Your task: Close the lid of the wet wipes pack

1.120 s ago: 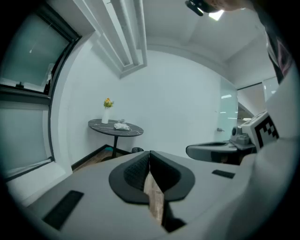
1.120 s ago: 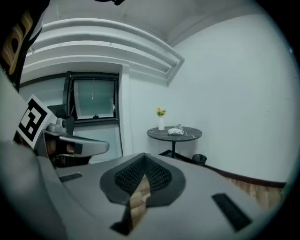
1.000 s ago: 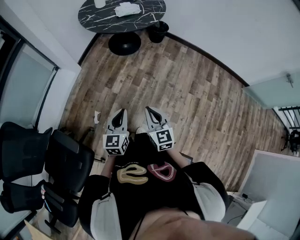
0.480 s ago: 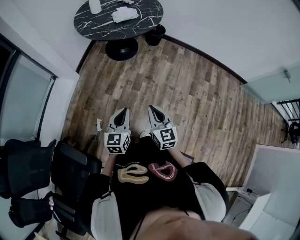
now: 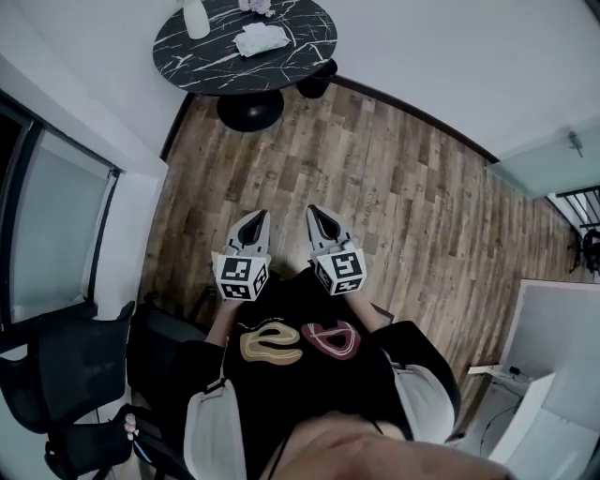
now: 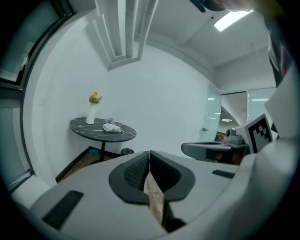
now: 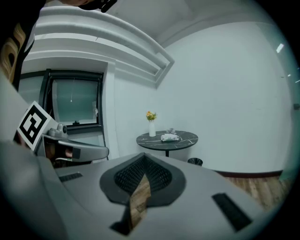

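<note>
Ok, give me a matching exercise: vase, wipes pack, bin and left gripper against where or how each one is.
1 vase
2 wipes pack
3 bin
4 left gripper

A on the floor beside the round table
B jaws shut, over the floor
C lying near the table's middle
D standing at the table's rim

Pairs: 1-D, 2-C, 3-A, 4-B

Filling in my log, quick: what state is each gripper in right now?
Left gripper: closed, jaws together, nothing held.
Right gripper: closed, jaws together, nothing held.
</note>
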`<act>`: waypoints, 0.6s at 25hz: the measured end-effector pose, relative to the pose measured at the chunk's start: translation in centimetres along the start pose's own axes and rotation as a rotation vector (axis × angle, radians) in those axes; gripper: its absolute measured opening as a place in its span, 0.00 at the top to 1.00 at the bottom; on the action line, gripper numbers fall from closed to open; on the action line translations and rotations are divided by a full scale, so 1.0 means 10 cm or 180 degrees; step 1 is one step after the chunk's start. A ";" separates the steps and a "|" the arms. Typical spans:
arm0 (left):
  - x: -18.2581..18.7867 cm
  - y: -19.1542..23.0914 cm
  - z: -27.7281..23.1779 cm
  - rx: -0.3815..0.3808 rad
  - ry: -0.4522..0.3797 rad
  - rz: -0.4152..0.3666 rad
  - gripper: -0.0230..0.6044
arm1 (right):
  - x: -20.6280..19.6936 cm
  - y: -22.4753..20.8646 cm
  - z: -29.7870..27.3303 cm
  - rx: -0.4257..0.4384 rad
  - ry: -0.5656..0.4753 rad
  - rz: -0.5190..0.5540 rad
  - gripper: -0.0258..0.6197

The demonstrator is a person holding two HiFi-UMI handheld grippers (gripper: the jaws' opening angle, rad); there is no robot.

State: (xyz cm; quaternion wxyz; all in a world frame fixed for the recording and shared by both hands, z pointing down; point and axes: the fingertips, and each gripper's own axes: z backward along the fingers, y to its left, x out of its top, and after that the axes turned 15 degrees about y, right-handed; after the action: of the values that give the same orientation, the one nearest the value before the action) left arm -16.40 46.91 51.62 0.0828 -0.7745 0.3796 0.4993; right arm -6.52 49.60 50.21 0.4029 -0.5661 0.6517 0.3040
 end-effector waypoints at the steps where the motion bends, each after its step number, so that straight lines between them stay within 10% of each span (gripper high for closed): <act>1: 0.03 0.04 0.00 -0.0027 0.0001 -0.0028 0.93 | 0.02 0.04 -0.03 -0.0003 0.0006 0.0001 0.94; 15: 0.02 0.38 -0.14 0.0090 0.0209 -0.0024 0.93 | 0.02 0.15 -0.37 0.0094 0.0083 0.0000 0.94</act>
State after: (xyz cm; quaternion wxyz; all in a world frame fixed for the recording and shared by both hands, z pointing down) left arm -17.90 43.42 53.10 0.0830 -0.7906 0.3862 0.4678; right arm -8.65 46.54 51.75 0.4028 -0.5641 0.6613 0.2869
